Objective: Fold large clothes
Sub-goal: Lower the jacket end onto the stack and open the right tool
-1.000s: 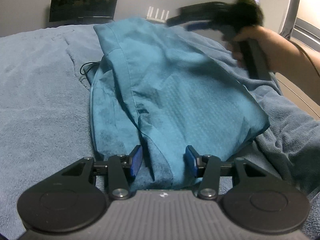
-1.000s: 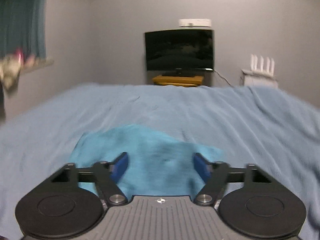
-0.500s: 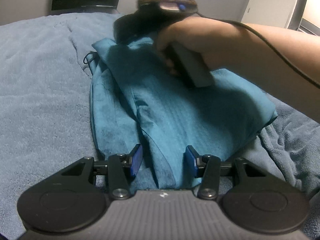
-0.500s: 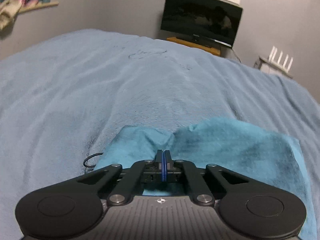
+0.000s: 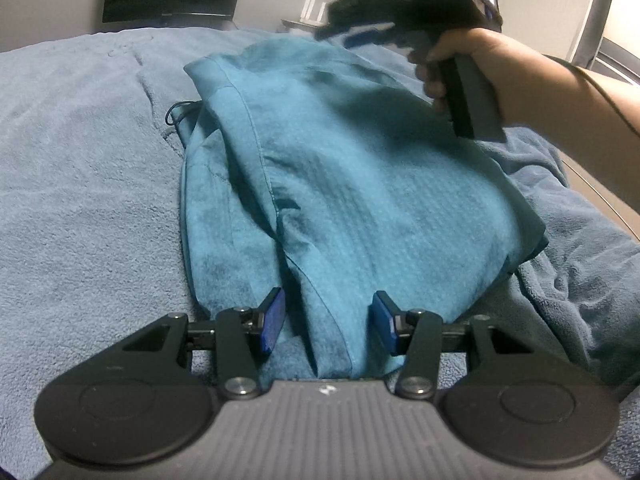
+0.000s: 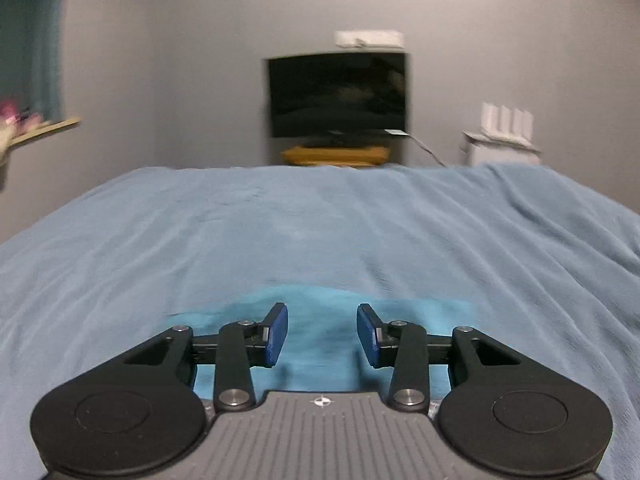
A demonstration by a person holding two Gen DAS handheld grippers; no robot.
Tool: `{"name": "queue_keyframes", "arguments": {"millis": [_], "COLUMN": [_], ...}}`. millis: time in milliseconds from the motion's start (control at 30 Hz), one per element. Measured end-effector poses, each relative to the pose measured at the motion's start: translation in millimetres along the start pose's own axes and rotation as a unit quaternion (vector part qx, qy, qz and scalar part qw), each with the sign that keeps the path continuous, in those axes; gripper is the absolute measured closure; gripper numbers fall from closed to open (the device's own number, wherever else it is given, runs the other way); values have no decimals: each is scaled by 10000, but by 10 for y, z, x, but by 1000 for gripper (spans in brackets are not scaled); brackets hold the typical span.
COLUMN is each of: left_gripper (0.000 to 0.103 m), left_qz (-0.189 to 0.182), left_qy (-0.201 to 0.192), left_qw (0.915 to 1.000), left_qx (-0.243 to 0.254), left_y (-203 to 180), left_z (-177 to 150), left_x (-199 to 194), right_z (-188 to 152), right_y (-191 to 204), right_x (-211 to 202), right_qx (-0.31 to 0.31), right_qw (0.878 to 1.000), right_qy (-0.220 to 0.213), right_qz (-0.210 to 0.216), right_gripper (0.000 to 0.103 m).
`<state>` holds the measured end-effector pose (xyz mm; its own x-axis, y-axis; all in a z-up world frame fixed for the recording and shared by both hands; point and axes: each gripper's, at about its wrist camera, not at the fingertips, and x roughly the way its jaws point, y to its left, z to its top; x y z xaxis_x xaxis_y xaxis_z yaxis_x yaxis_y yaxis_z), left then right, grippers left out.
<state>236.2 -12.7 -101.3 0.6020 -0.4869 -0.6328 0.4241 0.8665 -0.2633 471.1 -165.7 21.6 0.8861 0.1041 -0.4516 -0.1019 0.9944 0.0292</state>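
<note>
A teal fleece garment (image 5: 352, 184) lies folded into a compact bundle on a grey-blue plush blanket (image 5: 88, 184). The left gripper (image 5: 327, 322) rests at its near edge, jaws open; the right gripper (image 6: 322, 334) hovers above its far end, jaws open, empty. Folding looks nearly finished; perhaps only tidying remains.

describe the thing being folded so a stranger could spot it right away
Start at the bed, covered by a grey-blue fleece blanket. The teal garment lies folded on it, just ahead of the left gripper. It is brighter and smoother than the blanket, with stitched seams and a thin dark cord at its far-left corner.
</note>
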Motion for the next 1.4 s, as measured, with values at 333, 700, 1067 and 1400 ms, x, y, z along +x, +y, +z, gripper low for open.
{"name": "queue_keyframes", "arguments": {"millis": [333, 700, 1067, 1400], "left_gripper": [56, 48, 43, 43], "left_qz": [-36, 42, 168, 281], "left_qy": [-41, -50, -197, -382], "left_qw": [10000, 10000, 9997, 9988], "left_qx": [-60, 7, 11, 74], "left_y": [27, 35, 20, -18], "left_z": [-11, -30, -86, -168], "left_x": [8, -13, -18, -51], "right_z": [-183, -283, -1623, -2068], "right_y": [-41, -137, -325, -178], "right_x": [653, 65, -2177, -1869], "right_qx": [-229, 76, -956, -1512], "right_qw": [9957, 9996, 9942, 9825], "right_qy": [692, 274, 487, 821], "right_qz": [-579, 60, -1, -708], "right_gripper": [52, 47, 23, 34]}}
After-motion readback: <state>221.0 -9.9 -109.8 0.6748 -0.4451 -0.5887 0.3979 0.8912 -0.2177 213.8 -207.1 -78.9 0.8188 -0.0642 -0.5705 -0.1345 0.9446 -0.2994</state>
